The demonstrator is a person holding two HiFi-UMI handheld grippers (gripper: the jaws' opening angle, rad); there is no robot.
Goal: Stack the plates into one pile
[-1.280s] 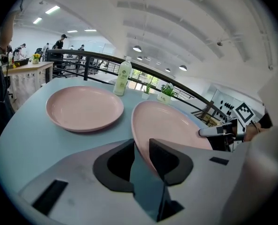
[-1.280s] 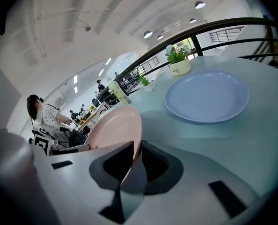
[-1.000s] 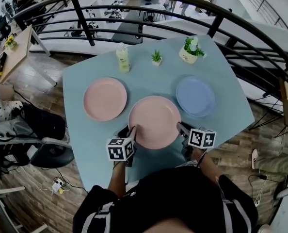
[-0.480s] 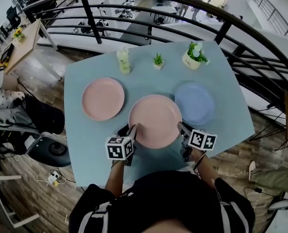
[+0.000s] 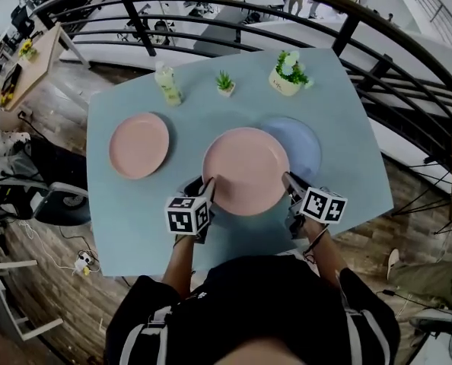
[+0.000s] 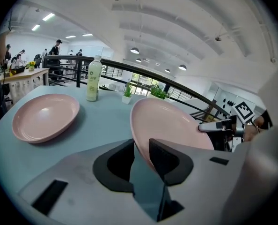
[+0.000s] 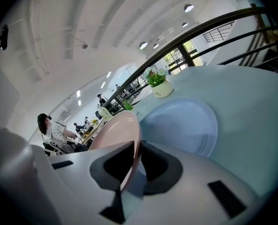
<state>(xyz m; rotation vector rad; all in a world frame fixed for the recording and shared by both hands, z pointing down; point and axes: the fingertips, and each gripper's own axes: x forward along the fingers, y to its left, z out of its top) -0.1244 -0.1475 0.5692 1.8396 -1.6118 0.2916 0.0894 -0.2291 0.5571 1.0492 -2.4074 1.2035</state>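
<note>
Currently gripping 1 big pink plate (image 5: 245,169) with 2 grippers. Pinching its near-left rim with the left gripper (image 5: 203,185), drawing the jaws narrow onto the thin edge, with 1 pad on each face. Pinching its near-right rim with the right gripper (image 5: 289,182), likewise keeping the jaws narrow, with the rim between them. Holding the plate over the middle of the light blue table (image 5: 135,226), covering the left edge of 1 blue plate (image 5: 308,144) as seen in the head view. Showing the pink rim edge-on in the right gripper view, with the blue plate lying flat on the table just beyond it. Showing the pink plate's upper face in the left gripper view, with the right gripper at its far side. Counting 1 smaller pink plate (image 5: 138,144) lying flat on the table to the left, well apart from the held plate. Counting along the far edge of the table: 1 pale bottle (image 5: 167,84) standing upright behind the smaller plate, 1 tiny potted plant (image 5: 225,84) to its right, 1 larger plant (image 5: 288,71) in a white pot further right, behind the blue plate. Counting 1 dark railing (image 5: 348,29) curving round the far side of the table.
</note>
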